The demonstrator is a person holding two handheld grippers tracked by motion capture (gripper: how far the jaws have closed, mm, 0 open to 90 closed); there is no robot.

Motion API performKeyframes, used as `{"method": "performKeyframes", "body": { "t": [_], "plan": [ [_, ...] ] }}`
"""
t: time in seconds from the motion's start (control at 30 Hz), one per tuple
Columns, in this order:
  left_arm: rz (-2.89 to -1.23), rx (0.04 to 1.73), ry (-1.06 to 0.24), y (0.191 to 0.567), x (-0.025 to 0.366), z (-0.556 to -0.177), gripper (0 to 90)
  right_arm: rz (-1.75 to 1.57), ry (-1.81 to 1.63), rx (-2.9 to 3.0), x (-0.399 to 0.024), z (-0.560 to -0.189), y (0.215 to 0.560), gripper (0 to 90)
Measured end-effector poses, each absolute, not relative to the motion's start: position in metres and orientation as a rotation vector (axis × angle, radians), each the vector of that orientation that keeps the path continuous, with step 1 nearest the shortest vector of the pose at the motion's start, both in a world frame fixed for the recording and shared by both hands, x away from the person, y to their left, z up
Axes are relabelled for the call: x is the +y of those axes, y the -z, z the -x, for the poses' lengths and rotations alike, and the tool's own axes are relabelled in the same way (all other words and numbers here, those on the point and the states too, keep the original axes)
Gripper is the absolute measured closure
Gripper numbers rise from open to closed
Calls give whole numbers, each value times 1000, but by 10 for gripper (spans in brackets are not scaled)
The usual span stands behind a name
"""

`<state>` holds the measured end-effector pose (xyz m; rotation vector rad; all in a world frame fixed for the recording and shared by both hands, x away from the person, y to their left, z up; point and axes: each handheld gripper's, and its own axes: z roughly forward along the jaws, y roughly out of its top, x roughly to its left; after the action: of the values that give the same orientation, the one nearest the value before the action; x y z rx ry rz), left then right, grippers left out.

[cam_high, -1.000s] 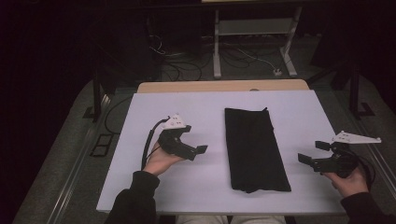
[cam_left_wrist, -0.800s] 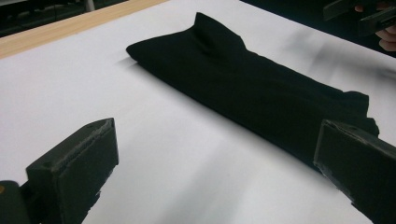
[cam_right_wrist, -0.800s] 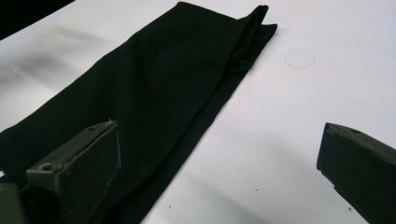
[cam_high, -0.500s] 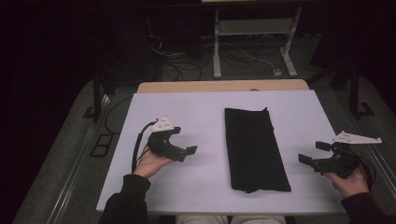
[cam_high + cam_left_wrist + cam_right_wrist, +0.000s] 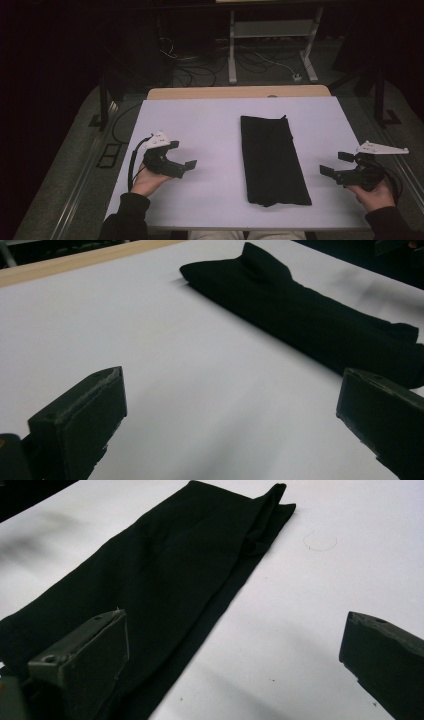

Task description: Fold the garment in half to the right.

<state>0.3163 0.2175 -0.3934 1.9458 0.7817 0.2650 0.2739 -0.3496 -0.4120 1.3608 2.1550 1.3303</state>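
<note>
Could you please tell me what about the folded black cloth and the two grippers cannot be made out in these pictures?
- Black cloth: garment type unclear, folded, too dark in the high view.
- Its near end: cut off in the right gripper view by the frame edge.
- Left gripper, right gripper: small in the high view.

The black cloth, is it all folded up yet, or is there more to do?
The long black folded cloth already lies as a narrow strip on the white table, so some folding looks done. Nothing is in hand: the left gripper and right gripper are both open, apart from it on either side. Any further fold is probably still left.
</note>
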Motion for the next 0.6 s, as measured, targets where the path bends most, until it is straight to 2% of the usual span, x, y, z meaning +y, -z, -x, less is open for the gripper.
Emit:
{"method": "performKeyframes", "body": {
  "t": [0.6],
  "plan": [
    [-1825, 956, -362, 408, 281, -288, 0, -1367, -1321, 2158, -350, -274, 413, 0]
  ]
}}
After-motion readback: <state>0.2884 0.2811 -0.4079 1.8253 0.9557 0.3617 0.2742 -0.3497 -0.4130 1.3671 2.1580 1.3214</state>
